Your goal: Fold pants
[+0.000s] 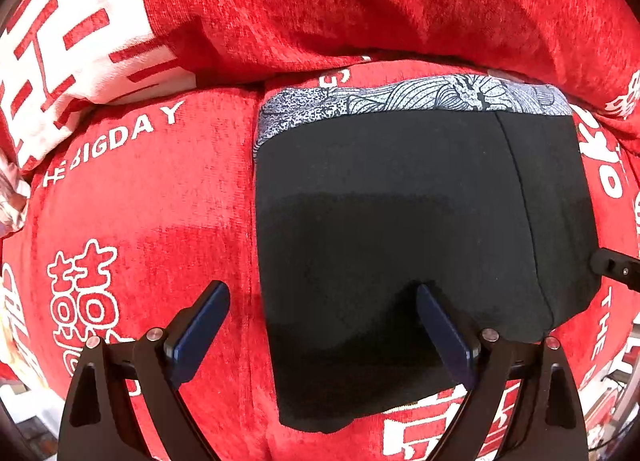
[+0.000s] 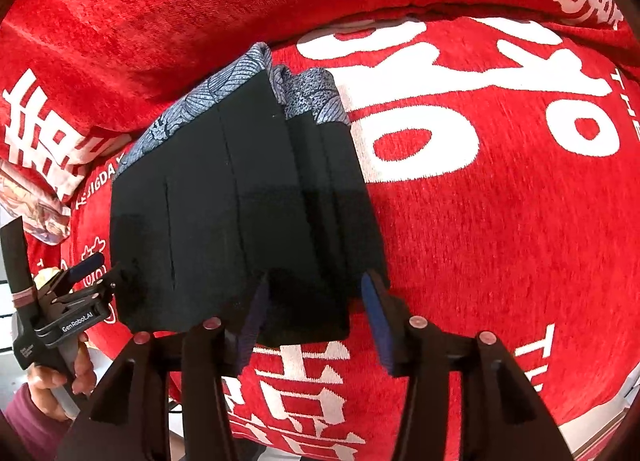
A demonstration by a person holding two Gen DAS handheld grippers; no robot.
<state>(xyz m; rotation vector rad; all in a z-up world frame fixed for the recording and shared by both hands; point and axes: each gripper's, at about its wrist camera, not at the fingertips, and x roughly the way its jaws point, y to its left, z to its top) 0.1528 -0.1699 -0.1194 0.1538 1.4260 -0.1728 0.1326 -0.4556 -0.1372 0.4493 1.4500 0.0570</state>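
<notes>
The black pants [image 1: 400, 213], with a grey patterned waistband [image 1: 400, 101], lie folded into a flat block on the red printed seat cover [image 1: 152, 201]. My left gripper [image 1: 324, 313] points down over the block's left edge and is open wide. One finger hangs over the red cover and the other over the black cloth. In the right wrist view the pants [image 2: 240, 201] show stacked layers. My right gripper [image 2: 316, 301] is open, and the block's near right corner lies loose between its jaws, with red cover showing beside the right pad [image 2: 378, 313].
A red back cushion [image 1: 360, 1] rises behind the pants. A red-and-white printed pillow [image 1: 60, 61] sits at the left. A hand [image 2: 52, 377] in a maroon sleeve holds the left gripper [image 2: 80, 285]. The seat's front edge and pale floor [image 2: 600, 421] lie near.
</notes>
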